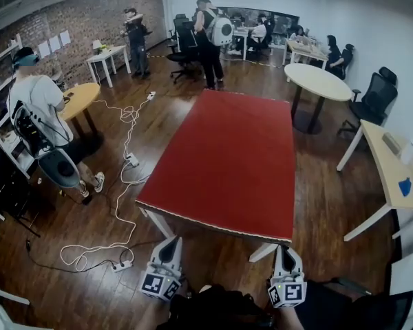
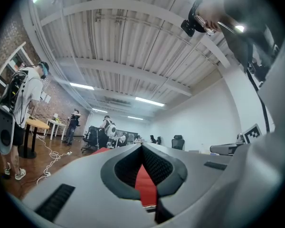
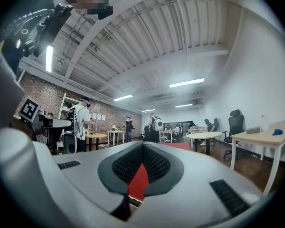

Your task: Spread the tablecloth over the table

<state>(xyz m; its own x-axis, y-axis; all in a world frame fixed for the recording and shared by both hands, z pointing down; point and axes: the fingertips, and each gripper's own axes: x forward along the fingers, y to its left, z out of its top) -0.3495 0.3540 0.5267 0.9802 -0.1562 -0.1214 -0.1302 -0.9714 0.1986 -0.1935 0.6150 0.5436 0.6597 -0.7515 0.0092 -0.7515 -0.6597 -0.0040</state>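
Hidden or unclear:
- The tablecloth (image 1: pixel 224 163) covers the table (image 1: pixel 158 223) completely (only white legs show below the near edge).
- The arms behind both tools are cut off by the bottom border of the head view.
- From the head view, the exact clamping points on the cloth edge are hard to make out.

Tool state:
- The left gripper (image 2: pixel 142 148) has its jaws closed on a red strip of the tablecloth (image 2: pixel 145 186).
- The right gripper (image 3: pixel 143 146) is likewise clamped on red cloth (image 3: pixel 138 182).

Orientation:
- The red tablecloth lies flat directly ahead of both tools.
- Its long axis runs straight away from the jaws.
- Its short near edge lies crosswise between the left gripper (image 1: pixel 171 241) and the right gripper (image 1: pixel 283 249).
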